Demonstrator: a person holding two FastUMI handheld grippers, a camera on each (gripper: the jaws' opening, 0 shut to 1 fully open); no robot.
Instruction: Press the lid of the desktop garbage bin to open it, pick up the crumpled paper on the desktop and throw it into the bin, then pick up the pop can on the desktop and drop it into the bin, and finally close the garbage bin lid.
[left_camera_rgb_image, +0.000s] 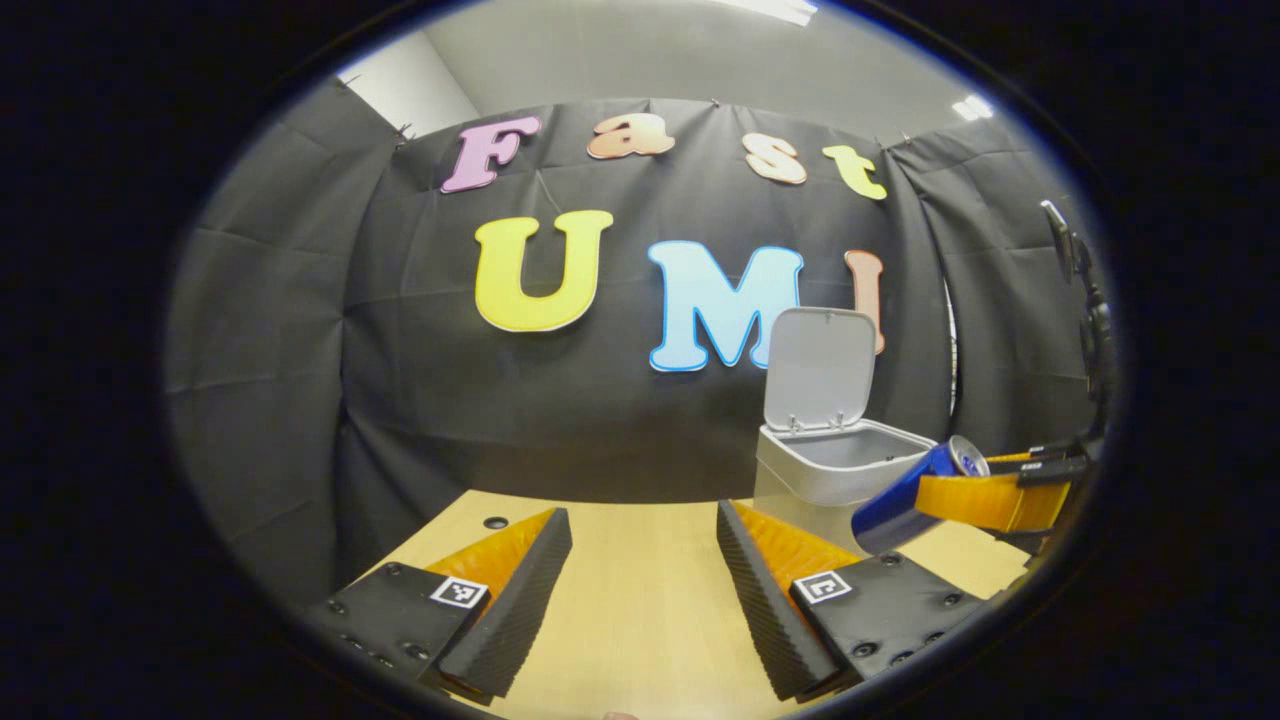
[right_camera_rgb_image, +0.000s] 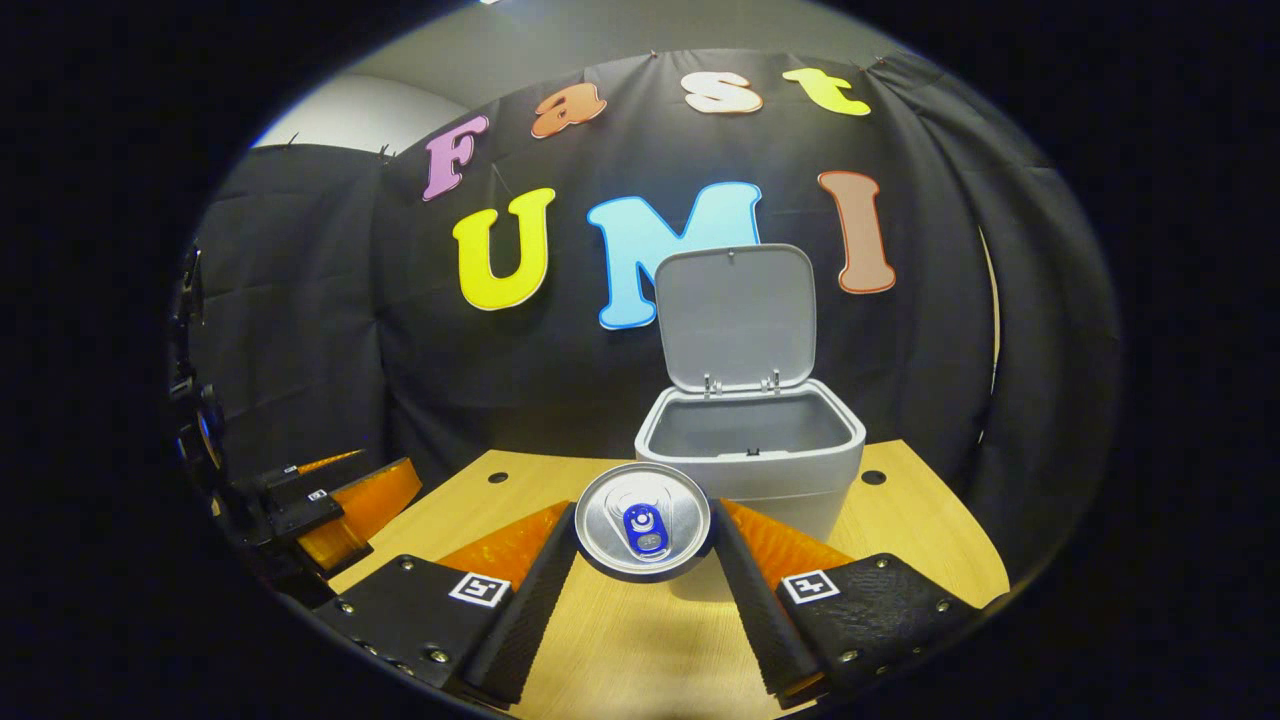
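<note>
One blue pop can (right_camera_rgb_image: 643, 522) (silver top facing the camera) sat pinched in the right claw (right_camera_rgb_image: 645, 560) before one open-lidded bin (right_camera_rgb_image: 750, 450), while the left claw (left_camera_rgb_image: 645, 560) stood spread.

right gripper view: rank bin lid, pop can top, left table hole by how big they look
1. bin lid
2. pop can top, held in the right hand-held gripper; nearness to the camera enlarges it
3. table hole, smallest

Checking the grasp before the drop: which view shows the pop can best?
Right gripper view: the pop can sits centered between that gripper's fingers, top end facing the camera. Left gripper view shows the can sideways at the edge, tilted, partly hidden by a finger.
</note>
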